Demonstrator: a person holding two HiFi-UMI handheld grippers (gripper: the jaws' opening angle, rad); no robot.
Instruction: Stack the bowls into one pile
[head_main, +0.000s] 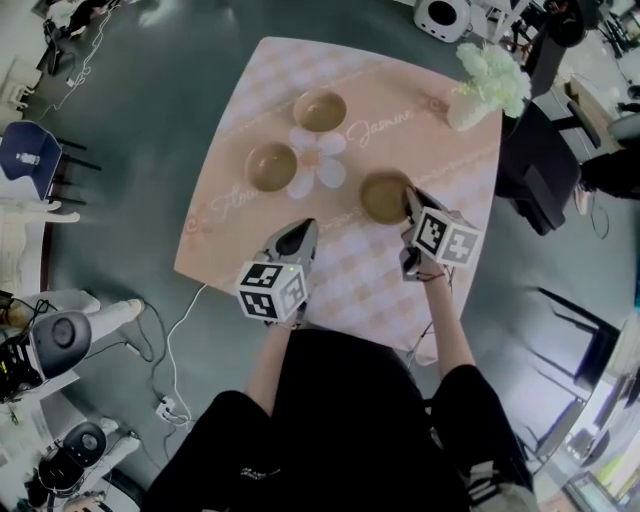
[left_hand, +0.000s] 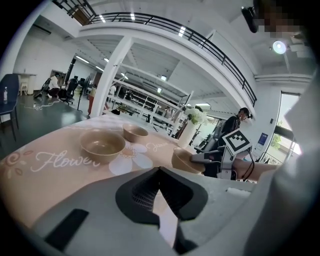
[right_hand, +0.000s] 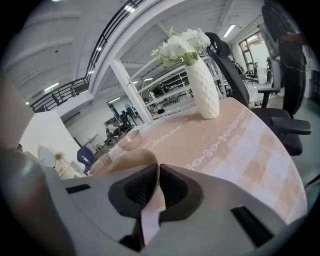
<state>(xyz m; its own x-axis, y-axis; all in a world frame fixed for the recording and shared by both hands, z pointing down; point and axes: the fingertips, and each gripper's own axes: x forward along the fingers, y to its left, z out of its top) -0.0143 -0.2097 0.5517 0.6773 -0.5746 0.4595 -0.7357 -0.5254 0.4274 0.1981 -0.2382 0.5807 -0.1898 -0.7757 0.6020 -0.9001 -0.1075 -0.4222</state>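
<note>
In the right gripper the bowl was clamped by its rim; it should rise level. The left gripper was closed, empty.

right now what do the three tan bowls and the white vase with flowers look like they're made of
The three tan round bowls: probably glazed ceramic, possibly melamine; smooth even colour, soft sheen inside, thin rims.
The tapered white vase: likely matte ceramic or moulded plastic; raised quilted pattern, no glare.
Looks alone cannot settle either.
</note>
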